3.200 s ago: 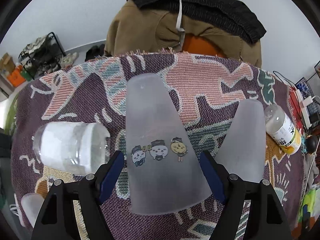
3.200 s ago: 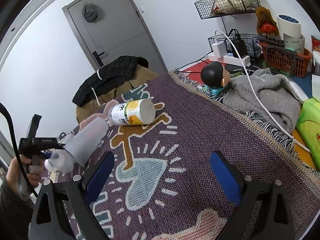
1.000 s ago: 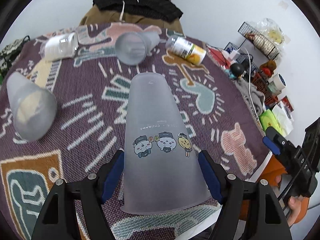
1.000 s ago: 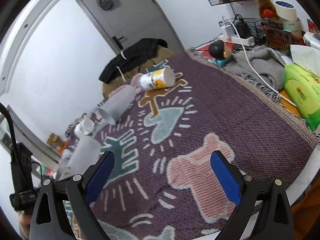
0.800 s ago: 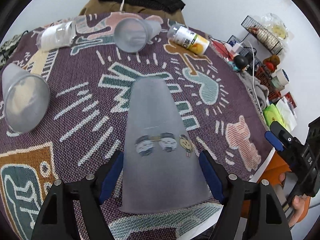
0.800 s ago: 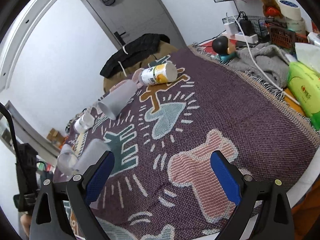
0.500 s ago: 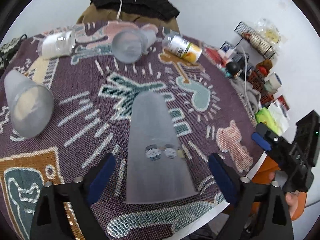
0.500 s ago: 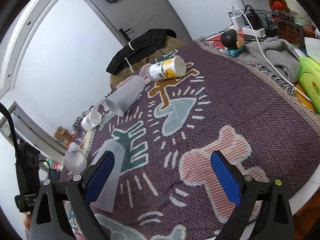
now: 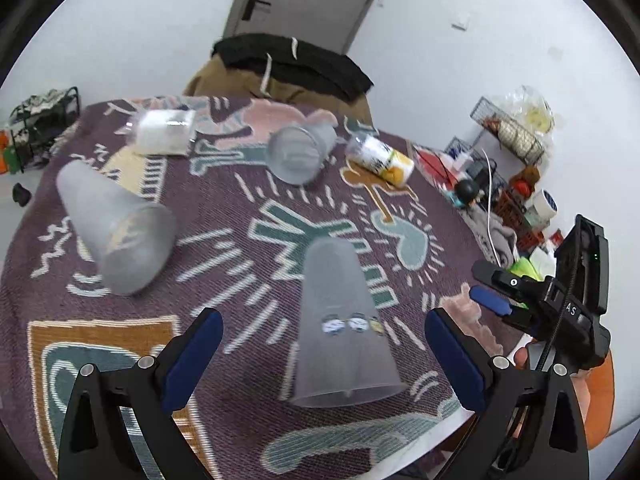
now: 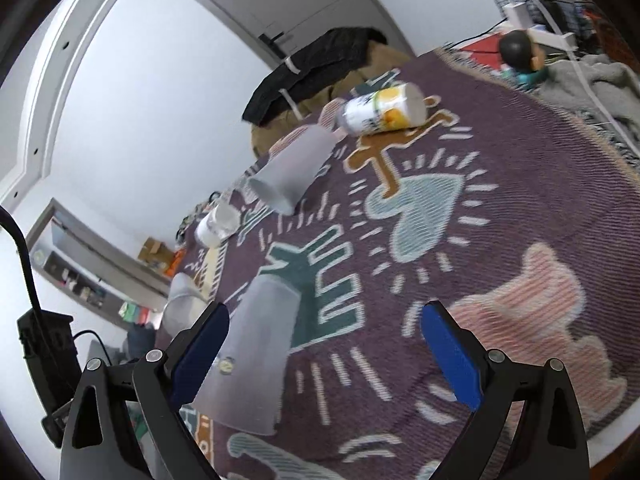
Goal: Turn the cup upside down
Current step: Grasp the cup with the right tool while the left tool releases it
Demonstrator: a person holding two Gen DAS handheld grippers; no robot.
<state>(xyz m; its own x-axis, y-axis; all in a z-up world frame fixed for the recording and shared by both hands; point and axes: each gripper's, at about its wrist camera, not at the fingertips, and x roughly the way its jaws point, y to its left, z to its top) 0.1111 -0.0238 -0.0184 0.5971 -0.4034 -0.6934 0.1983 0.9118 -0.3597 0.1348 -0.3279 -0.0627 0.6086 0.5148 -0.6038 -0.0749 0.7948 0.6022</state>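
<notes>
A frosted cup with cartoon faces (image 9: pixel 340 328) stands upside down, rim on the patterned rug (image 9: pixel 248 232), near the table's front edge. It also shows in the right wrist view (image 10: pixel 256 356). My left gripper (image 9: pixel 320 344) is open, its blue-padded jaws wide apart on either side of the cup and pulled back from it. My right gripper (image 10: pixel 324 344) is open and empty; the cup stands just past its left finger. Two more frosted cups lie on their sides, one at the left (image 9: pixel 116 228) and one at the back (image 9: pixel 298 152).
A clear jar (image 9: pixel 164 132) and a yellow-labelled bottle (image 9: pixel 380 158) lie on their sides at the back. A chair with dark clothes (image 9: pixel 288 68) stands behind the table. Clutter, wire baskets and cables (image 9: pixel 500 184) crowd the right side. My right gripper shows at the table's right edge (image 9: pixel 552 296).
My left gripper carried the cup to the table's front, set it rim down, opened and drew back. The cup now stands free. The right gripper stayed open.
</notes>
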